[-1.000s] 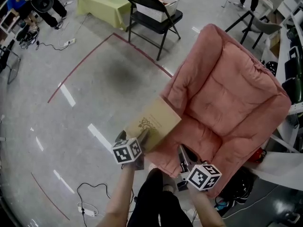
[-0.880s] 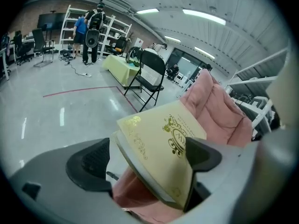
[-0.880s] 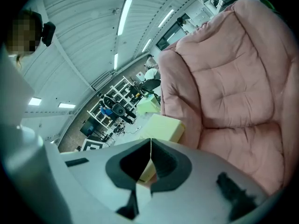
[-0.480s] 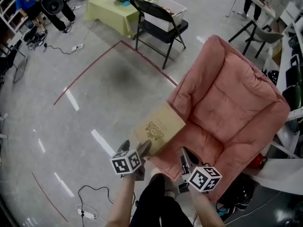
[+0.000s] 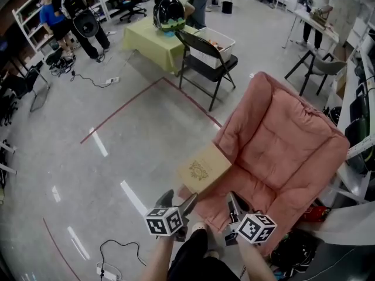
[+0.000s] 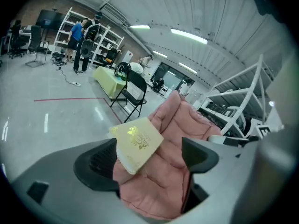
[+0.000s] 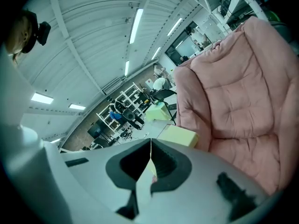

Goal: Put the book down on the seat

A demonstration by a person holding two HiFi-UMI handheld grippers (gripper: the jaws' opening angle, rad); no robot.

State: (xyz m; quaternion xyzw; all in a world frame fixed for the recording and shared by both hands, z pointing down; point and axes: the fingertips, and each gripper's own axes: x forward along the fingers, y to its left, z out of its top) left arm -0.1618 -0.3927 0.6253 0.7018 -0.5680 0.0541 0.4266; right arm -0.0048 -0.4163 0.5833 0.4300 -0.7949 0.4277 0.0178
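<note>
A tan book (image 5: 204,170) with a gold emblem lies flat on the front left corner of the pink padded seat (image 5: 281,139). My left gripper (image 5: 179,199) hangs just short of the book's near corner. Its jaws stand open and have just been closing a little, and the pads do not press on anything. In the left gripper view the book (image 6: 138,141) shows beyond my left gripper (image 6: 149,148), on the pink seat (image 6: 182,120). My right gripper (image 5: 233,202) is shut and empty near the seat's front edge. In its own view my right gripper (image 7: 150,146) points past the book (image 7: 178,135) at the seat (image 7: 243,78).
A black folding chair (image 5: 205,54) carries a white basket (image 5: 212,47) beside a green-covered table (image 5: 155,37). People stand at the back left (image 5: 88,22). Red tape (image 5: 135,98) crosses the floor, a cable (image 5: 108,262) lies near my feet, and white racks (image 5: 357,151) stand at right.
Both grippers have risen and drawn back from the seat. The left one, which touched the book's corner before, now stands apart from it. The book has stayed on the seat.
</note>
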